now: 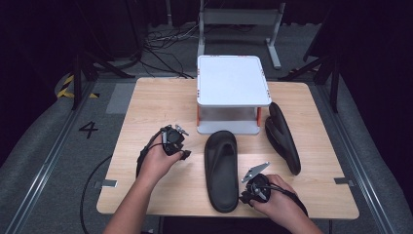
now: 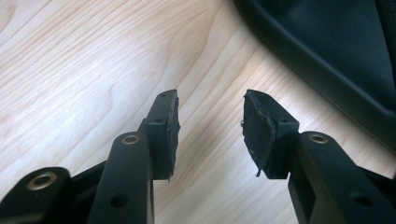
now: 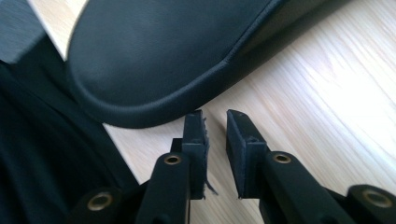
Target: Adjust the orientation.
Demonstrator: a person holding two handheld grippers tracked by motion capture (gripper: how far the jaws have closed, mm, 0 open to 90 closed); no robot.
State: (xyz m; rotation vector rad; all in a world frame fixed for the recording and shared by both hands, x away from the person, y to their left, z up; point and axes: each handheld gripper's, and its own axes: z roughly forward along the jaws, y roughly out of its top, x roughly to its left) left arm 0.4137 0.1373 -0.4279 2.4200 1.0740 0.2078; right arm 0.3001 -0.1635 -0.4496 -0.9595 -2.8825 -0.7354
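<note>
Right claw (image 3: 215, 122), nearly closed, empty, beside unmarked black slipper (image 3: 159, 60).

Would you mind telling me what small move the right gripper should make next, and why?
Probably reopen the right gripper a little and ease it forward onto the heel rim of the flat slipper. In the right gripper view its jaws stand narrowly apart, with nothing between them, just short of that rim. The left gripper is open over bare table, so it seems not to be helping.
</note>
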